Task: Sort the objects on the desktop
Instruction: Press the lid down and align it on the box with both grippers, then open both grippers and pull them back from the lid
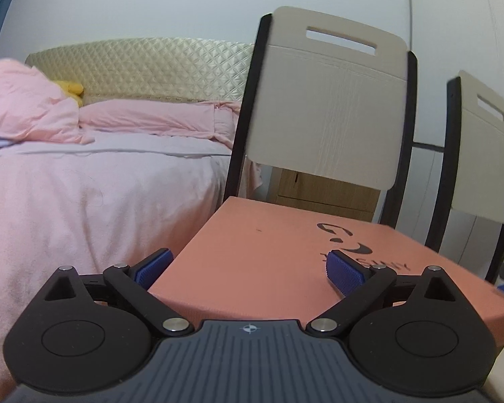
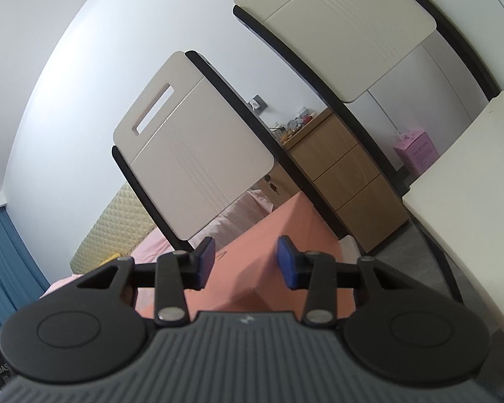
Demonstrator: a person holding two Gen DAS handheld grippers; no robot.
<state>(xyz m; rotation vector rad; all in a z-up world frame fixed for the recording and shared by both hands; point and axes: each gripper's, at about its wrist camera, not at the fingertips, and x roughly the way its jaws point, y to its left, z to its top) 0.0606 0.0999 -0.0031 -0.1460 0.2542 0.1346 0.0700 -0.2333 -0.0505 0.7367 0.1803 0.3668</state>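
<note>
Left claw [image 1: 248,270]: jaws spread wide, blue pads [image 1: 153,267] angled outward.
Right claw [image 2: 246,262]: jaws parted, narrower gap, view strongly tilted.

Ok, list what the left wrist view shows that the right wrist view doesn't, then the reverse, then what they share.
Only the left wrist view shows the black logo on the salmon box, the pink pillows and the yellow toy. Only the right wrist view shows the wooden drawers, the pink carton, the white tabletop and the blue curtain. Both show the box, two chairs, the quilted headboard and open tongs: left, right.
</note>
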